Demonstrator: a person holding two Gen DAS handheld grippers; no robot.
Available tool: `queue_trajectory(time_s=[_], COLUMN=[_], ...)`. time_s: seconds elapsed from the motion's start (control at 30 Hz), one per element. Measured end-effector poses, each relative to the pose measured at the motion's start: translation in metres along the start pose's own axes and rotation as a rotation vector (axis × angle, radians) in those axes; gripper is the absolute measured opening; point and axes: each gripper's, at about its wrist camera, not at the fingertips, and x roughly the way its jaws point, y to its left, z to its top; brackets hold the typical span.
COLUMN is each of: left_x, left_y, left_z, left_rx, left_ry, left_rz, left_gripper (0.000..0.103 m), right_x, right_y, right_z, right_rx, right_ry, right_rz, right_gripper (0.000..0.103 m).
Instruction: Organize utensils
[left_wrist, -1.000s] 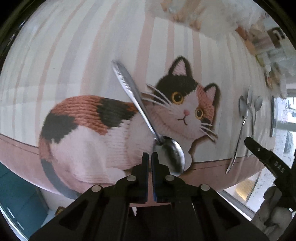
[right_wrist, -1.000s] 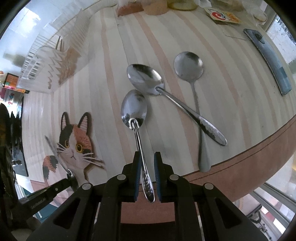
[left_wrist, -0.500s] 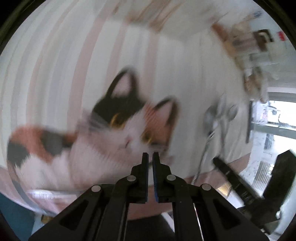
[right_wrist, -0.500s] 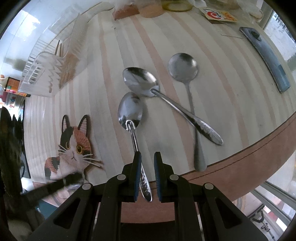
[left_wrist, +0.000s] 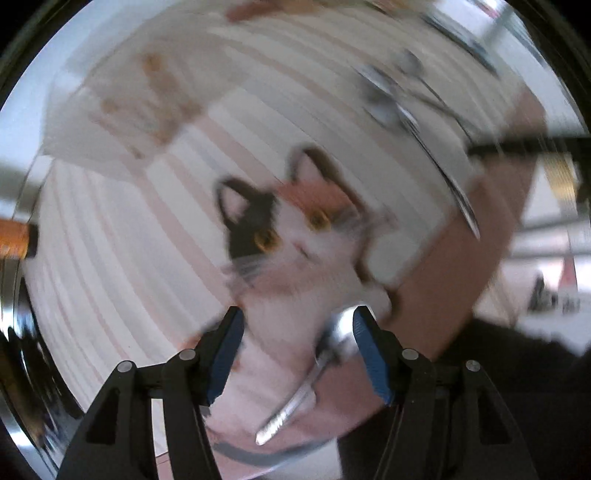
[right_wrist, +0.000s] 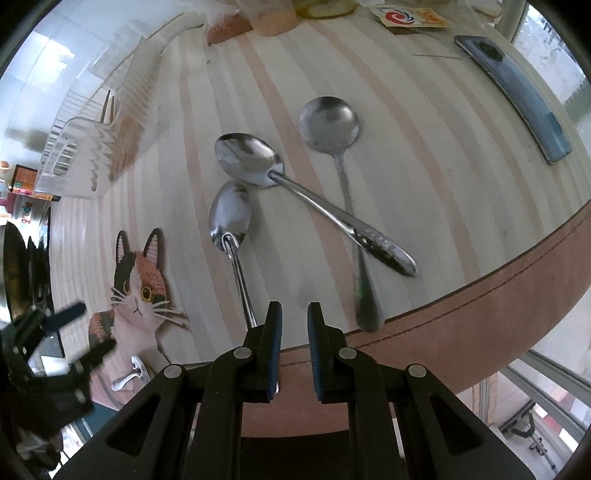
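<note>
Left tongs (left_wrist: 297, 325) wide, nothing held; a spoon (left_wrist: 314, 373) lies between the fingers on the cat print (left_wrist: 288, 236), view blurred. Right tongs (right_wrist: 294, 319) narrow gap, empty, over the counter (right_wrist: 424, 147) edge. Three spoons ahead: slim one (right_wrist: 231, 221) just left of the fingers, big one (right_wrist: 295, 184) crossing the round one (right_wrist: 330, 122).

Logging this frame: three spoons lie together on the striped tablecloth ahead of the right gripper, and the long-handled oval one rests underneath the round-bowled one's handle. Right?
Not quite. In the right wrist view the oval spoon lies over the round-bowled spoon, its handle crossing on top. The three spoons, including the slim spoon, do lie together ahead of the right gripper.
</note>
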Motion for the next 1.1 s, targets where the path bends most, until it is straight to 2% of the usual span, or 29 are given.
queue_trajectory(time_s=[0.1,0.2,0.27,0.33,0.4,0.47,0.5,0.57,0.67,0.9,1.0,1.03,1.1], left_x=[0.013,0.034,0.042,0.040,0.038,0.038,0.038,0.035,0.027,0.020,0.017,0.016,0.014], left_y=[-0.016,-0.032,-0.039,-0.039,-0.030,-0.019,-0.013,-0.002,0.014,0.078,0.103,0.109,0.100], left_z=[-0.008,-0.013,-0.008,0.000,0.008,0.015,0.019,0.024,0.032,0.041,0.036,0.033,0.014], left_rx=[0.079,0.138,0.136,0.098,0.015,-0.060,-0.107,-0.162,-0.244,-0.498,-0.599,-0.621,-0.635], left_ry=[0.058,0.108,0.105,0.080,0.044,0.026,0.016,-0.011,-0.046,-0.093,-0.105,-0.102,-0.095], left_rz=[-0.022,0.004,0.037,0.052,0.033,-0.015,-0.015,-0.032,-0.045,-0.087,-0.133,-0.150,-0.172], left_gripper=[0.058,0.058,0.063,0.061,0.052,0.029,0.026,0.010,0.002,0.002,0.004,0.007,0.025], right_x=[0.000,0.003,0.005,0.005,0.005,0.005,0.004,0.003,0.001,0.001,0.001,0.001,0.002], right_y=[-0.004,-0.008,-0.010,-0.010,-0.010,-0.009,-0.008,-0.007,-0.006,0.012,0.019,0.021,0.024], right_z=[0.001,0.001,0.001,0.000,0.000,0.000,0.001,0.002,0.001,0.009,0.012,0.013,0.014], right_rx=[0.010,0.021,0.028,0.029,0.028,0.025,0.025,0.020,0.018,-0.035,-0.048,-0.049,-0.048], right_ry=[0.001,0.011,0.015,0.016,0.015,0.014,0.013,0.008,0.000,0.009,0.012,0.011,0.014], right_rz=[-0.002,-0.007,-0.010,-0.012,-0.014,-0.017,-0.017,-0.019,-0.022,-0.011,-0.002,0.005,0.016], right_gripper=[0.015,0.015,0.015,0.015,0.015,0.015,0.015,0.015,0.015,0.015,0.015,0.015,0.015])
